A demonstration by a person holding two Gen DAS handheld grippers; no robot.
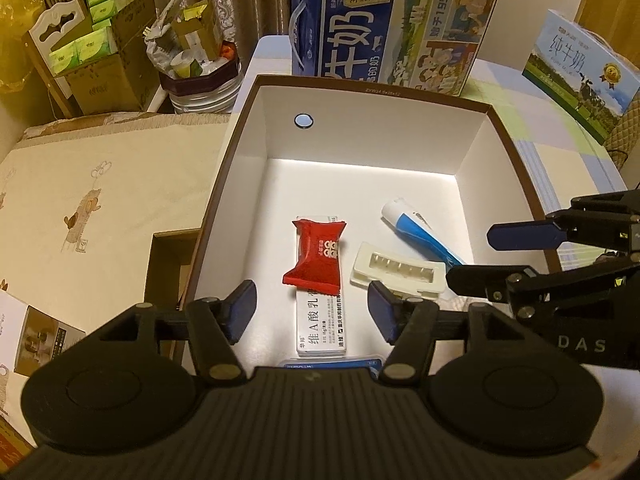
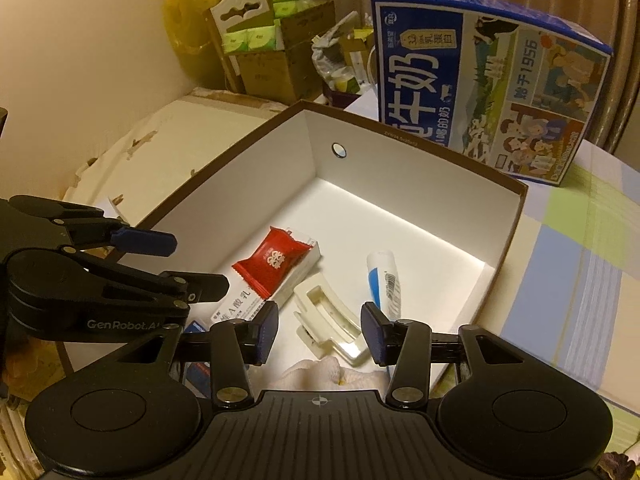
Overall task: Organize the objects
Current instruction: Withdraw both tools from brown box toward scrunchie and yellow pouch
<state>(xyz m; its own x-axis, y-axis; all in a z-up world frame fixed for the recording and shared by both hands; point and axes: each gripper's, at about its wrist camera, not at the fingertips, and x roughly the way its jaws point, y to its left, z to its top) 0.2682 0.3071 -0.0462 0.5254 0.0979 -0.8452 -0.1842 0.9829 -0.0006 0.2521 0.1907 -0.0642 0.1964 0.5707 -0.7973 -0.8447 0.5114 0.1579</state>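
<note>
I had both tongs hovering over the near end of the open white box (image 1: 256, 128), a brown-rimmed carton standing on the bench (image 1: 560, 148). My left tongs (image 1: 312, 310) stood wide apart with nothing between their blue pads, poised above the box's near edge. My right tongs (image 2: 320, 332) were likewise spread wide and gripped nothing; in the left camera they came in from the box's right side (image 1: 480, 256).

Inside the box, everything lay toward the near half of the floor. A long white medicine carton (image 1: 322, 330) lay flat with its length running from the near wall toward the far wall, and a red wrapped candy (image 1: 316, 256) rested on top of its far end. Just right of the candy sat a cream plastic clip (image 1: 398, 272), and beyond that clip, closer to the box's right wall, lay a white-and-blue tube (image 1: 416, 228), tilted diagonally. The clip and tube looked near each other, but I could not tell whether they touched. A blue-edged packet (image 1: 332, 363) peeked out at the box's near wall, mostly hidden by my left rig. In the right camera a pale cloth-like lump (image 2: 328, 374) showed at the near wall, beside the clip.

Behind the box's far wall stood a large blue milk carton (image 1: 384, 24); a smaller pale-blue milk carton (image 1: 576, 68) stood off the box's far right corner.
</note>
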